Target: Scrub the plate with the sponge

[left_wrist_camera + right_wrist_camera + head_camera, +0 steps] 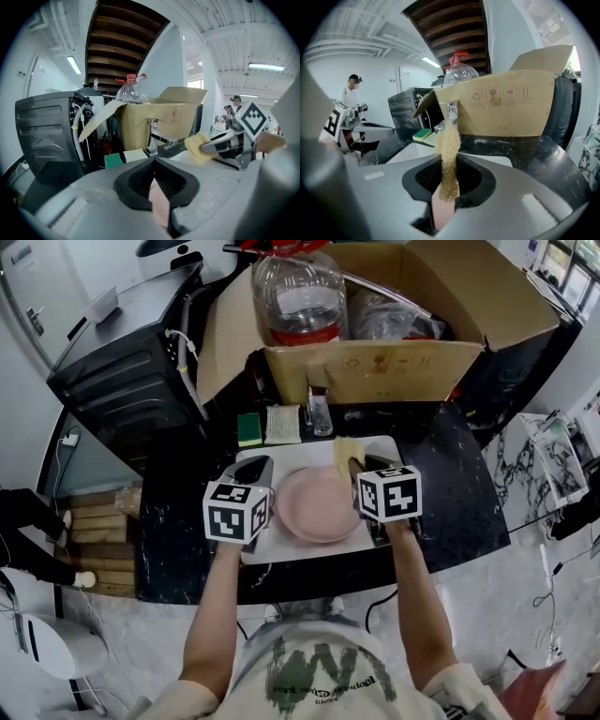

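Ahead of you, the open cardboard box (375, 371) stood at the far edge of the black counter (450, 474). On the white tray (258, 549) lay the pink plate (314, 507). Your left gripper (255, 470) clamped its jaws on the plate's left rim. Your right gripper (355, 467) pinched the yellow sponge (345, 452) between closed jaws, at the plate's far right edge.

1. Your head view's bright and even, no hard shadows; the plate (317, 504) reads clean, the dark counter (450, 484) swallows detail.
2. Both gripper views are heavy fisheye: black corners, lines bending toward the edges.
3. Tube lights (74, 64) overhead glow white in your left gripper view.
4. Close foreground goes soft in both; the background stays sharp.
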Action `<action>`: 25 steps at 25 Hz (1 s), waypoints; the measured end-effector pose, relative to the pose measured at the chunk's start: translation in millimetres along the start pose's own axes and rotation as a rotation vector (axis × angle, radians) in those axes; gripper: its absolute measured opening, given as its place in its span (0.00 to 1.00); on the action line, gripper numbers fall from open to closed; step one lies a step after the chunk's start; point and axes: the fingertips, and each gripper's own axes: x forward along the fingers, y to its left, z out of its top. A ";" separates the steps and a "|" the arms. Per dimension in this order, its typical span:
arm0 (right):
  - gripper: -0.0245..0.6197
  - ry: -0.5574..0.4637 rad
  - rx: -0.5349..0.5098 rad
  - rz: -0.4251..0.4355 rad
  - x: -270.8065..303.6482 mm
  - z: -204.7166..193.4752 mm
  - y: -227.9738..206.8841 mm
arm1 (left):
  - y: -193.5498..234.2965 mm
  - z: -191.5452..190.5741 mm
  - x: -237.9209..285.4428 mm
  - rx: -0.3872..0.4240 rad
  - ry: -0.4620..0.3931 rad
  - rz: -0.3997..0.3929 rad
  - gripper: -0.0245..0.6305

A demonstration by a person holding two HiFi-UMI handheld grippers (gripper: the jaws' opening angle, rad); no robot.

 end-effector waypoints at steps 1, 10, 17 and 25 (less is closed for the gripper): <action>0.13 -0.023 -0.005 -0.008 -4.0 6.2 0.8 | 1.5 1.6 -1.9 0.002 -0.001 0.001 0.04; 0.13 -0.196 -0.047 -0.042 -27.5 36.2 15.1 | 10.9 8.9 -16.1 0.018 -0.022 0.015 0.04; 0.13 -0.285 -0.062 -0.052 -35.2 50.0 21.5 | 18.9 11.5 -20.2 0.008 -0.040 0.022 0.04; 0.13 -0.298 -0.062 -0.059 -35.2 52.2 20.3 | 22.8 16.5 -20.3 0.019 -0.050 0.025 0.04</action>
